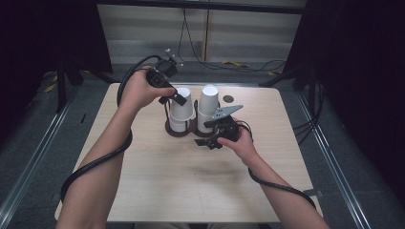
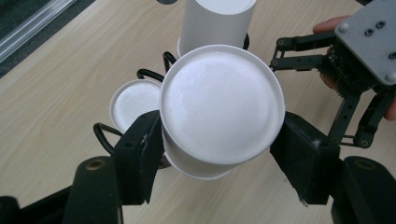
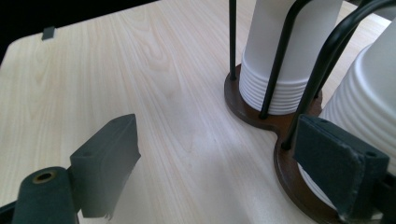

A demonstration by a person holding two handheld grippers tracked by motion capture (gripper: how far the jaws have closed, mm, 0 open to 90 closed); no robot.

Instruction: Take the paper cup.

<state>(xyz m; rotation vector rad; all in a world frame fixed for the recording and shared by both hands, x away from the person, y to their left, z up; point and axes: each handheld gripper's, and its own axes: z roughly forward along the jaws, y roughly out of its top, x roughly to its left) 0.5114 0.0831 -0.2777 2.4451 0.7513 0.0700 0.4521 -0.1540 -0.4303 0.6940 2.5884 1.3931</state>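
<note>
A person works at a pale wooden tabletop (image 1: 157, 191) with a hand-held gripper in each hand, tending two stacks of white paper cups that stand upside down in a dark twin-ring cup holder (image 1: 184, 130) near the middle of the far half of the tabletop.

The left hand-held gripper (image 1: 176, 98) is clamped on the top cup (image 2: 222, 105) of the left stack (image 1: 181, 112), one black pad pressed to each side of the cup's wall. In the left gripper view the cup's flat white bottom faces the camera, and the held cup sits tilted and lifted off the stack beneath it, whose next cup (image 2: 134, 101) peeks out to one side among the holder's black wire loops (image 2: 152, 74).

The right stack (image 1: 207, 107) stands just beside it, upright and tall.

The right hand-held gripper (image 1: 207, 141) hangs low at the front of the holder, below the right stack, with its jaws spread wide and nothing between them. In the right gripper view one pad floats over bare wood while the other lies just in front of the holder's brown base (image 3: 261, 116) and the ribbed rims of the nearer stack (image 3: 369, 116), without pressing on them.

A small dark disc (image 1: 228, 98) lies on the tabletop just behind the right stack. Black cables trail from both grippers along the person's forearms.
</note>
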